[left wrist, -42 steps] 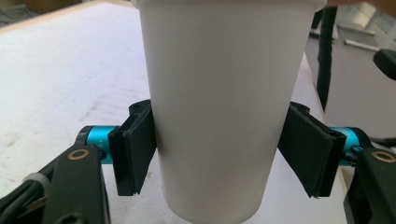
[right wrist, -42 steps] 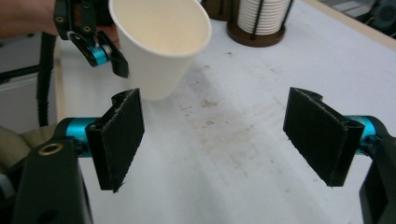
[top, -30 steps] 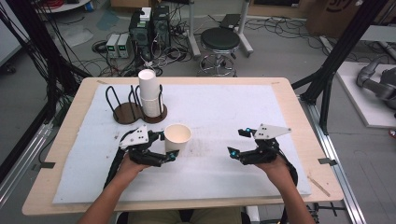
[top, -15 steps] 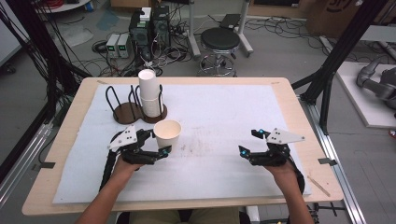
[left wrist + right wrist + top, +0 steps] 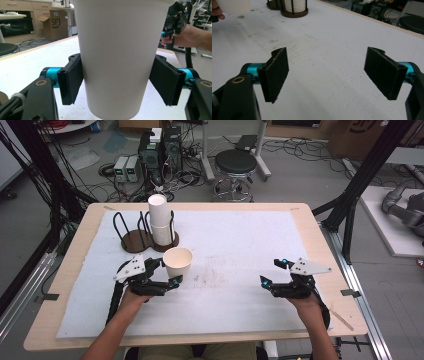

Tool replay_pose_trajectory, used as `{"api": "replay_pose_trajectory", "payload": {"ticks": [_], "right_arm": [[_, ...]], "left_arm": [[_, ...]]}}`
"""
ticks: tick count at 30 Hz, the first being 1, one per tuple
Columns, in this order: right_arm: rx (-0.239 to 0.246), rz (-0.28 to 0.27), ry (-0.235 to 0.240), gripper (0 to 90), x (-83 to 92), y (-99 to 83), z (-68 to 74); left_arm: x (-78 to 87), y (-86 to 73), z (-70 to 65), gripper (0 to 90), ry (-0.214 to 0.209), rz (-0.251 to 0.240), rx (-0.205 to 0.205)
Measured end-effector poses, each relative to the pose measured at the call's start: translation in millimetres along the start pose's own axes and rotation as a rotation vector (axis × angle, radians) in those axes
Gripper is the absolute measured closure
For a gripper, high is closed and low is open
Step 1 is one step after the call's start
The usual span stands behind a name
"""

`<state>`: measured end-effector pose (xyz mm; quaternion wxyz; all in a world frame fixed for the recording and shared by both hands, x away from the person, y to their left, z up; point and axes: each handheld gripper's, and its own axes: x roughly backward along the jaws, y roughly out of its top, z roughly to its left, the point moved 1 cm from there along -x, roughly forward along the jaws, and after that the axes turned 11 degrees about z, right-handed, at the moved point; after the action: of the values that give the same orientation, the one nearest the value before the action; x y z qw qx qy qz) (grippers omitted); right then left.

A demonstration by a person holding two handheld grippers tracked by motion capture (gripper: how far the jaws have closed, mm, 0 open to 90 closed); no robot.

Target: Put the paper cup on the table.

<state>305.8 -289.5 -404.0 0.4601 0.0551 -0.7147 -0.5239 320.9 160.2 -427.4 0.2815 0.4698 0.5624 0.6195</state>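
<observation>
Here we read "SF" on the cardboard box (image 5: 53, 23) standing behind the table in the left gripper view. We count one loose white paper cup (image 5: 178, 261), one stack of cups (image 5: 160, 219) in a wire holder (image 5: 165, 242), and a second wire holder (image 5: 131, 239) beside it. Our left gripper (image 5: 167, 272) clamps the loose cup from both sides, upright at the mat's (image 5: 240, 240) near-left area, just in front of the holders. Our right gripper (image 5: 272, 275) hovers well apart to the right, jaws spread wide with nothing between them.
</observation>
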Motion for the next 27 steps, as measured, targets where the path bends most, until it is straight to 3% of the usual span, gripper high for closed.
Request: {"api": "replay_pose_trajectory", "payload": {"ticks": [8, 14, 19, 22, 27], "right_arm": [[0.000, -0.002, -0.001, 20.3, 2.0, -2.4, 0.4], [-0.006, 0.005, -0.002, 20.3, 2.1, -4.1, -1.8], [-0.010, 0.004, 0.005, 20.4, 3.0, -5.4, -1.8], [-0.009, 0.007, 0.008, 20.4, 3.1, -5.8, -2.0], [-0.013, 0.012, 0.015, 20.3, 3.3, -7.1, -2.2]], "left_arm": [[-6.5, 3.3, 6.5, 29.8, -0.008, -0.024, 0.014], [-18.7, 14.2, 14.7, 29.8, -0.005, -0.045, 0.014], [-34.9, 26.9, 26.1, 29.9, -0.021, -0.082, 0.050], [-47.3, 33.4, 30.1, 29.9, -0.028, -0.082, 0.037], [-66.6, 32.7, 35.0, 30.0, -0.028, -0.077, 0.064]]}}
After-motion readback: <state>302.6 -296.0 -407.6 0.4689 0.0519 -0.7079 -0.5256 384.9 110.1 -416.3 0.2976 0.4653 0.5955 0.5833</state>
